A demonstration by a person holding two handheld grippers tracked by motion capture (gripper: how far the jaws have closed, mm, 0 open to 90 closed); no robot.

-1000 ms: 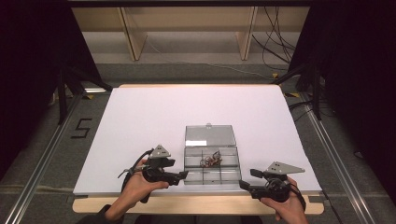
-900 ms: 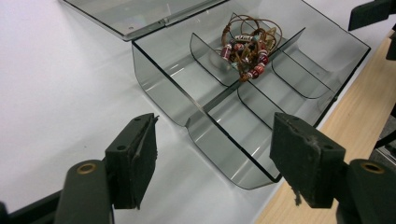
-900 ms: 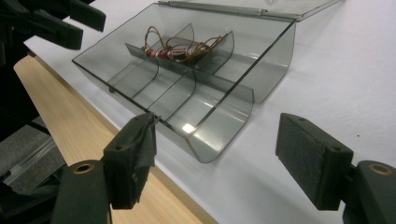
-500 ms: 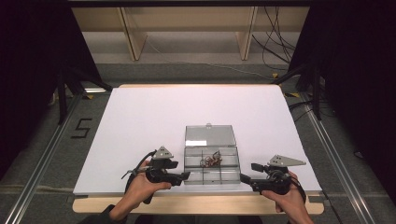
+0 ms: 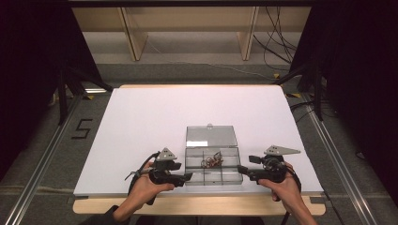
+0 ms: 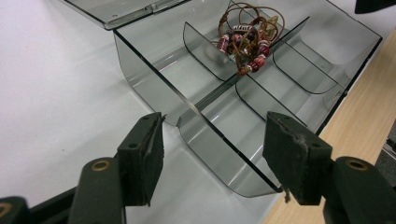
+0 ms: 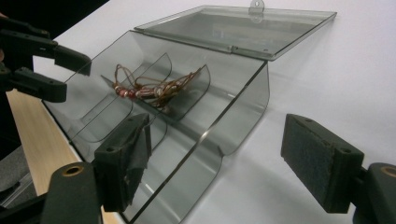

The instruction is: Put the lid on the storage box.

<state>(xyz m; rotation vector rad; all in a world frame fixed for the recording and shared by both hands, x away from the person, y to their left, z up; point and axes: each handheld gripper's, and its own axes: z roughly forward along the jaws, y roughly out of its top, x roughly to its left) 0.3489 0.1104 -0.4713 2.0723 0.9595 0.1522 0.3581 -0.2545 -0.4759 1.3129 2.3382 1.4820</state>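
Both grippers stand unclenched, gripping nothing. On the left gripper [image 5: 187,177], whose jaws have just been closing, the two black fingers [image 6: 142,156] straddle the near left corner of the smoky clear plastic organizer box [image 5: 213,168] without pressing on its wall. On the right gripper [image 5: 242,170], whose jaws have just been opening a little, one finger [image 7: 125,158] hangs over the box's end wall and the other stays outside it above the table; neither pad touches the plastic.

Between the two grippers, the box sits close to the near edge of the white tabletop [image 5: 155,117], its hinged lid [image 5: 210,136] laid flat open on the far side. Curved dividers split it into compartments, and a tangled beaded cord bracelet [image 5: 212,161] lies in a middle one, draped over a divider.

A wooden strip [image 5: 197,205] edges the table's near side. Beyond the table are wooden shelving [image 5: 187,28], loose cables [image 5: 274,51] on grey floor, and dark curtains at both sides.
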